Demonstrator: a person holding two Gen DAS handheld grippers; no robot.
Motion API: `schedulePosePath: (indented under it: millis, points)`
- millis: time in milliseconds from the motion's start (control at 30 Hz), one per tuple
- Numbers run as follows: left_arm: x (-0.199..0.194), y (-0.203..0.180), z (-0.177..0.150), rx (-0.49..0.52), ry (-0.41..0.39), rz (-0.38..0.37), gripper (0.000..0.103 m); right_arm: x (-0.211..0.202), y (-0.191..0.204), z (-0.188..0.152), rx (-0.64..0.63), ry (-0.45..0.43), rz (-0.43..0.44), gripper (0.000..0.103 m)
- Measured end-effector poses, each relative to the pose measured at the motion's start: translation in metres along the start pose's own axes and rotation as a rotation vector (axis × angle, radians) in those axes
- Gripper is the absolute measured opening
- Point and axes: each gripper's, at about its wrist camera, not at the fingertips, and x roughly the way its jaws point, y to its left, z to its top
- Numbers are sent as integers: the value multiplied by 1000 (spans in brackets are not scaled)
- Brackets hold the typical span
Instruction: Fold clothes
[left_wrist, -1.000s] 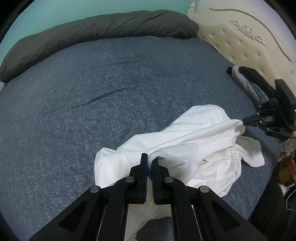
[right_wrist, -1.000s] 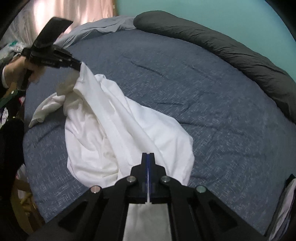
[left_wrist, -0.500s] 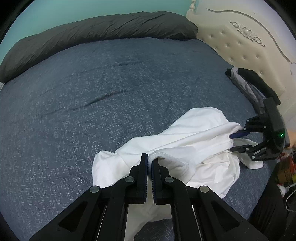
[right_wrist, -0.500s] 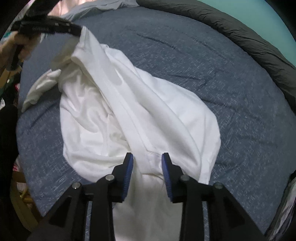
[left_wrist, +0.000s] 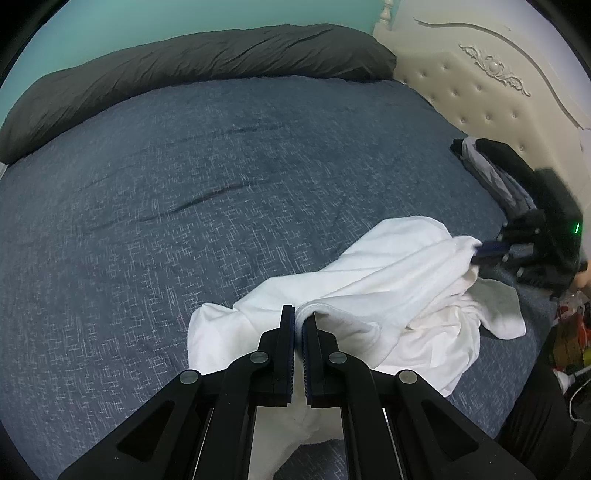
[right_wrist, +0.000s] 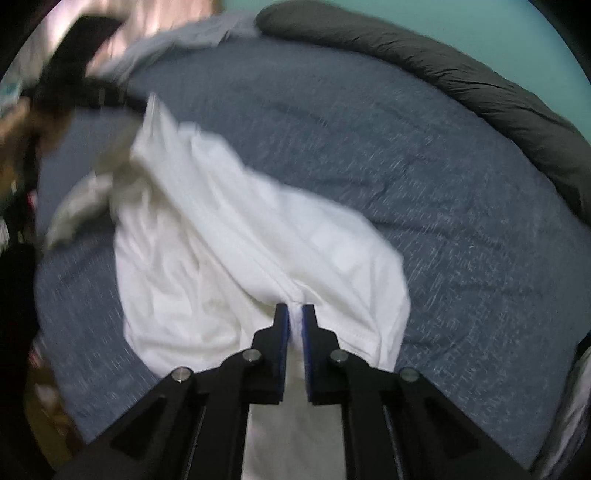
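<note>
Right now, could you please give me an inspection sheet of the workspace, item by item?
Surface: blue bedspread, a few creases, mostly bare.
Job's things: one white garment lying crumpled near the bed's edge, not yet folded.
Clutter: dark clothes heaped by the headboard; long dark bolster along the far side.
Grippers: left gripper, jaws shut on a rolled hem of the white garment; right gripper, jaws nearly closed on a seam of it. The right wrist view is blurred.
Cables: a white lead, apparently, off the bed at the right edge; hard to tell.
Surroundings: teal wall; colourful items beside the bed.
</note>
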Motion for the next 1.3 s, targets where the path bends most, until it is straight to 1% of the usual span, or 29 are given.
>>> schedulePosePath:
  millis: [67,200,300,400,500,600,667,900,933,1000,1033,1067,1167,1267,1300]
  points:
    - [0,1,2,0,-2,4,4,-14,-13,9,68,-64,32,7]
    - [-2,8,11,-9,-20,10,4,-30,-36,31,174,-148,62,7]
    - [-1,19,18,-29,-29,19,4,-31,-44,51,216,-175,56,7]
    - [3,32,21,-62,-27,29,4,-21,-53,71,274,-185,60,7]
    - [8,44,21,-95,-16,42,4,-1,-45,84,277,-143,76,7]
    - [12,52,17,-116,-9,39,4,20,-36,97,280,-101,92,7]
    - [14,53,14,-119,-4,42,4,35,-26,96,269,-55,106,7]
    - [15,50,11,-120,2,44,4,60,-11,70,299,66,135,9]
    - [14,49,11,-118,2,44,4,53,-12,68,305,47,139,10]
    - [14,49,11,-116,2,45,4,37,-19,66,328,1,163,17]
    - [14,49,11,-115,2,45,4,26,-23,64,335,-29,167,25]
    - [14,50,11,-113,3,46,4,17,-27,63,334,-47,159,30]
    - [14,49,11,-112,2,45,4,1,-35,60,327,-64,144,31]
    - [13,48,11,-112,-1,42,4,8,-38,65,265,-35,120,31]
    - [13,47,11,-110,-1,42,4,11,-34,65,228,-17,106,31]
